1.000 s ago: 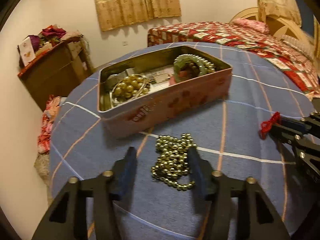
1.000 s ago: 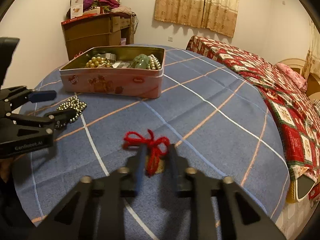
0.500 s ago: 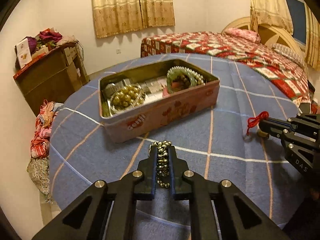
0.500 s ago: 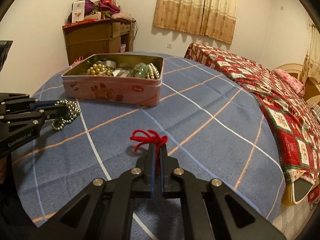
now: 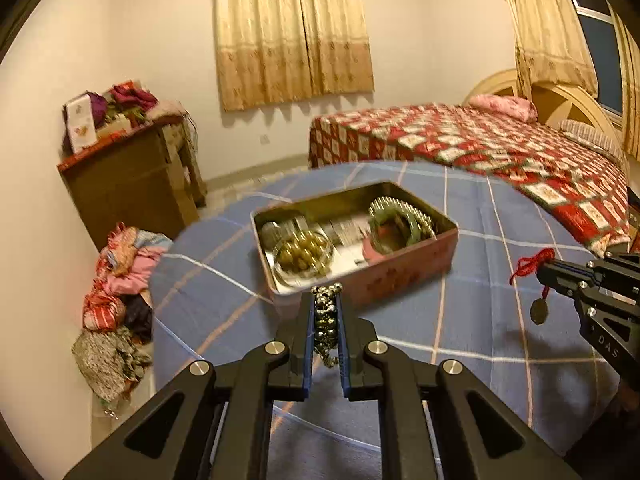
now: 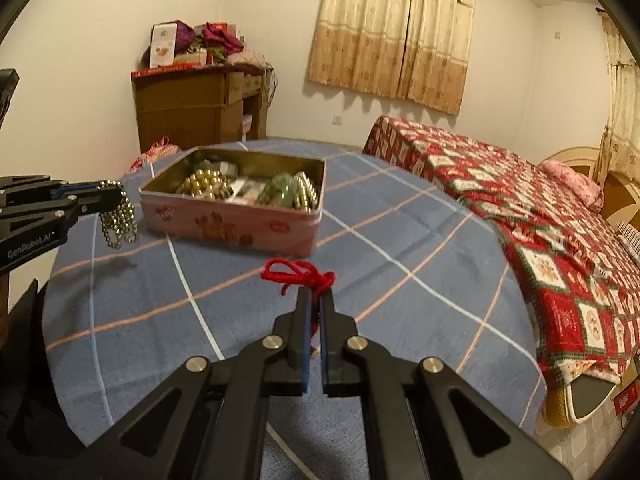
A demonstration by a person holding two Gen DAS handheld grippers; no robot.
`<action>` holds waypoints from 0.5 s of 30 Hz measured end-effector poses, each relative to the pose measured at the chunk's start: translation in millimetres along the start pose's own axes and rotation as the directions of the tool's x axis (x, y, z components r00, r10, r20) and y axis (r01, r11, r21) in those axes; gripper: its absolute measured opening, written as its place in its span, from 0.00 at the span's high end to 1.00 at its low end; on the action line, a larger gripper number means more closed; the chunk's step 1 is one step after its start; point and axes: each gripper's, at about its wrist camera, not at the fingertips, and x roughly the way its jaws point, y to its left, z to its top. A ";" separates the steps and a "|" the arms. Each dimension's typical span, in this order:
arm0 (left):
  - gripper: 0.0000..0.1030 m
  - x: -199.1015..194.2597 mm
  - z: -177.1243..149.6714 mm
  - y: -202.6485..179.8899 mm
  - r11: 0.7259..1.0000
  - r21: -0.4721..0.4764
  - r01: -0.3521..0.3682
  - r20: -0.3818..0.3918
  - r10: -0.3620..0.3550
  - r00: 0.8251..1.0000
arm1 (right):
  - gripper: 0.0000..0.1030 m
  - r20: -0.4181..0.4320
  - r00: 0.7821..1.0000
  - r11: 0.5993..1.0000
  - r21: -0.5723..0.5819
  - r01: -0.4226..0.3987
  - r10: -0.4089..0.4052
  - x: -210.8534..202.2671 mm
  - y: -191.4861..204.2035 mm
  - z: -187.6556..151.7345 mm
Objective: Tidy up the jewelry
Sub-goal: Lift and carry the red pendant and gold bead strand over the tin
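A pink open tin (image 5: 404, 276) (image 6: 240, 228) stands on the blue checked table, with gold beads (image 5: 302, 254) and a green bangle (image 6: 282, 188) inside. My left gripper (image 5: 325, 300) (image 6: 110, 196) is shut on a gold bead chain (image 5: 326, 320) (image 6: 118, 222), which hangs above the cloth just in front of the tin. My right gripper (image 6: 316, 300) (image 5: 540, 270) is shut on a red cord (image 6: 298, 274) (image 5: 530, 264), from which a small dark pendant (image 5: 538, 312) dangles clear of the table, right of the tin.
The blue cloth (image 6: 400, 280) covers a round table whose edge drops off on all sides. A bed with a red patchwork quilt (image 6: 540, 208) lies to the right. A wooden cabinet (image 5: 132, 184) and a heap of clothes (image 5: 116, 300) are on the left.
My left gripper shut on the gold bead chain and lifted it off the cloth. My right gripper shut on the red cord and raised it with its pendant.
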 end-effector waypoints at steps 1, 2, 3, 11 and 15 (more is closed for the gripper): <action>0.91 -2.5 1.9 1.2 1.000 -0.002 -0.007 0.009 0.007 1.000 | 0.96 0.008 1.000 1.000 -0.003 0.001 -0.001 -1.6 0.6 1.7; 0.91 -4.0 2.9 2.4 1.000 -0.005 -0.010 0.013 0.011 1.000 | 0.96 0.014 1.000 1.000 -0.006 0.001 -0.001 -2.8 1.2 2.6; 0.91 -5.3 4.0 3.6 1.000 -0.008 -0.018 0.017 0.018 1.000 | 0.96 0.021 1.000 1.000 -0.011 0.002 -0.002 -4.4 2.2 3.5; 0.91 -9.1 7.0 9.9 0.997 -0.018 -0.079 0.030 0.079 0.996 | 0.96 0.057 0.997 0.998 -0.030 0.049 -0.047 -8.7 6.3 7.7; 0.91 -9.8 6.6 10.3 0.996 -0.016 -0.084 0.033 0.085 0.996 | 0.96 0.077 0.995 0.997 -0.026 0.066 -0.064 -12.2 5.2 10.7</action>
